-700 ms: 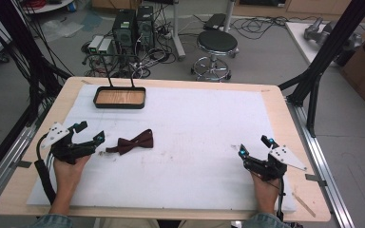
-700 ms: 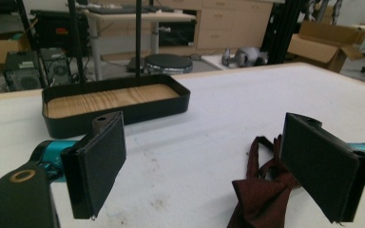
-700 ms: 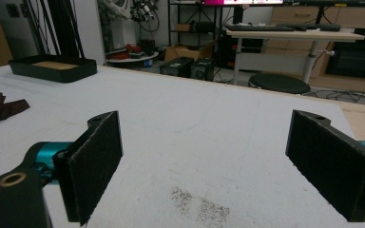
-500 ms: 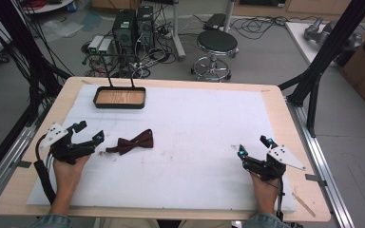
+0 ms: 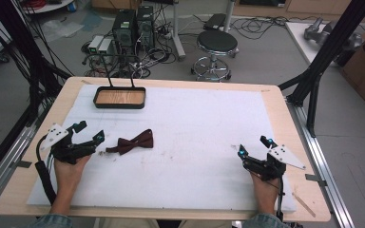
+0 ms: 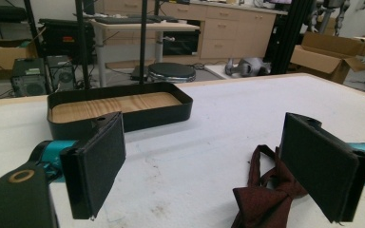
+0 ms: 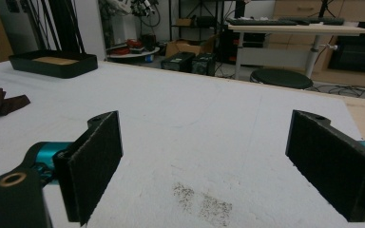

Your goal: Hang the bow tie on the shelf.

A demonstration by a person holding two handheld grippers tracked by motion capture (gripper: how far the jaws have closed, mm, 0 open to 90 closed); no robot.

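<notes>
On white padded table (image 5: 195, 118), dark red fabric bow tie (image 5: 134, 141) lies just beside left gripper (image 5: 91, 132), jaws apart. Right gripper (image 5: 253, 146) jaws apart, holding nothing. Black wood-bottomed tray (image 5: 120, 97) at far left.

The left gripper's jaws hide part of the bow tie (image 6: 266, 204).

Your right tool (image 7: 204, 166) holds its two black padded jaws wide apart above the white-covered table (image 7: 209, 118), nothing between them. A dark speckled stain (image 7: 202, 202) marks the cover just ahead. Far left lies a dark red cloth bow tie (image 7: 0, 104); beyond it sits a black rectangular tray with a wooden floor (image 7: 52, 63).
</notes>
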